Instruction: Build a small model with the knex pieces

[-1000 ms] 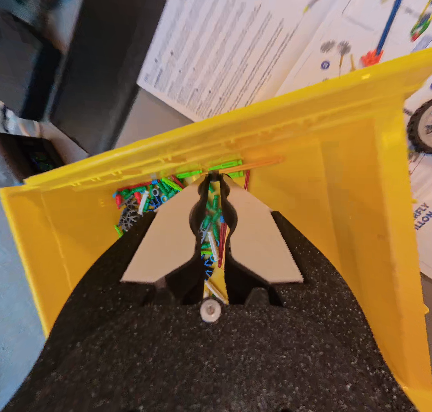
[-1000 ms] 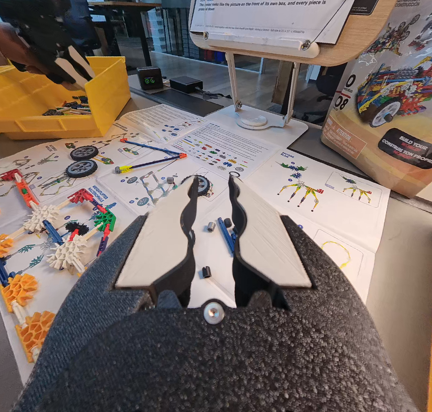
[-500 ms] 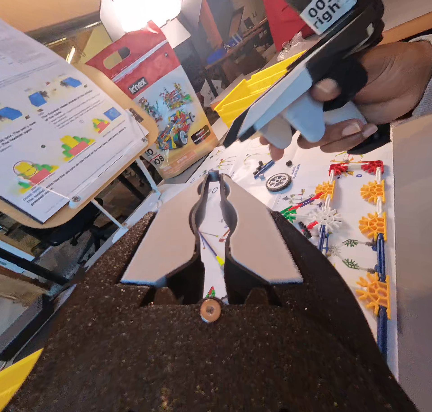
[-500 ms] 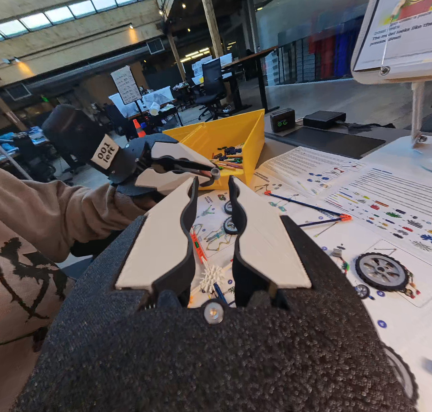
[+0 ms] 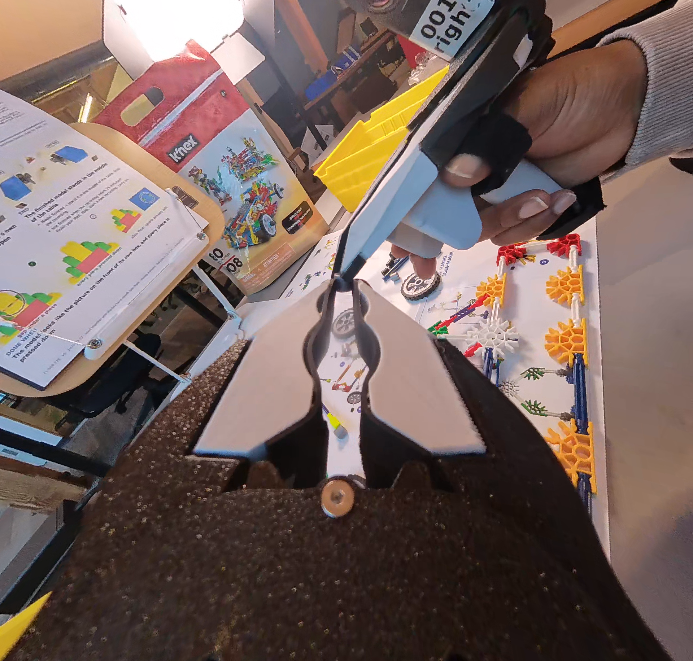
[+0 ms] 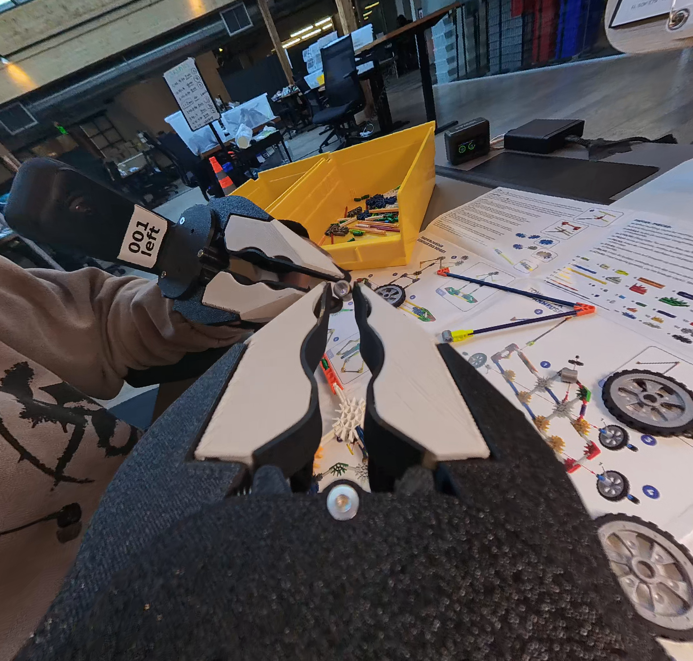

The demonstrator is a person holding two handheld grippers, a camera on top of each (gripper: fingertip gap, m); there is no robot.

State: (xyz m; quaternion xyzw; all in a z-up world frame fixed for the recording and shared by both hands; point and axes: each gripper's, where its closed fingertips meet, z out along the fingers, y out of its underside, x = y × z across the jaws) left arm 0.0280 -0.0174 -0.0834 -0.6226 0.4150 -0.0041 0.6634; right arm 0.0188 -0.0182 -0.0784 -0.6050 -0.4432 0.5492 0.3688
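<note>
Open-plan workshop office: desks, office chairs, whiteboard

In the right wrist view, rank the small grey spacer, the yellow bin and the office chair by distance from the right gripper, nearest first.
From the right gripper:
1. Small grey spacer, between its jaws' tips, pinched by the left gripper.
2. Yellow bin, on the table beyond.
3. Office chair, far background.

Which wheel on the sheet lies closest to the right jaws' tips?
The small grey-hubbed wheel just right of the tips, near the yellow bin; the two big wheels lie far right.
</note>
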